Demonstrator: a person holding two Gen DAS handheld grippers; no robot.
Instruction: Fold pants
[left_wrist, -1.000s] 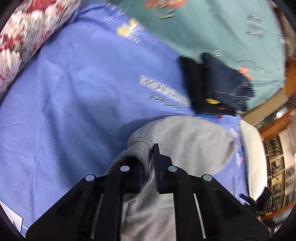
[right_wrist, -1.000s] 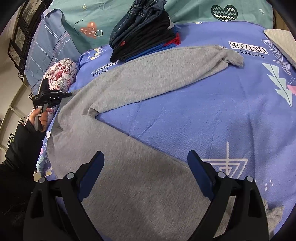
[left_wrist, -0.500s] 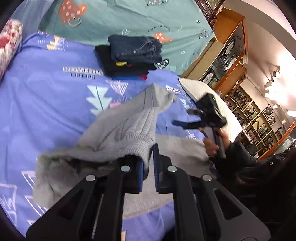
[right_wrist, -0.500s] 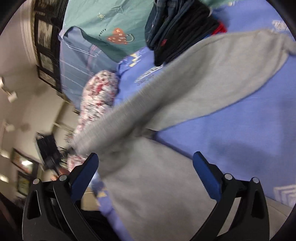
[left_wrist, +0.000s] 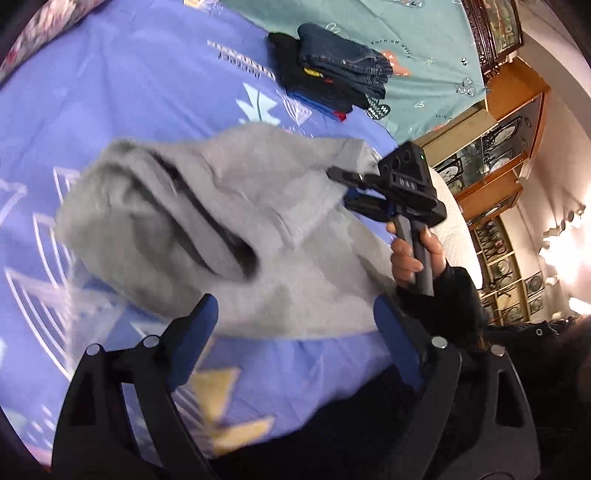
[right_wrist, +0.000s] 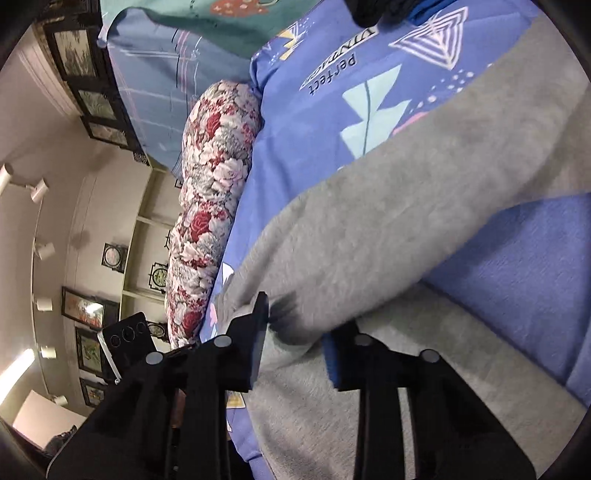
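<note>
Left gripper (left_wrist: 295, 332) gaped wide, empty; grey sweatpants (left_wrist: 207, 225) bunched at 12 o'clock; right gripper (right_wrist: 295, 347), nearer, half-closed around the fabric fold, grip uncertain

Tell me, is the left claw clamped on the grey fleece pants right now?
No: the left claw stands wide open with its blue-padded fingers spread apart, and the grey fleece pants lie beyond them, ungripped.
</note>
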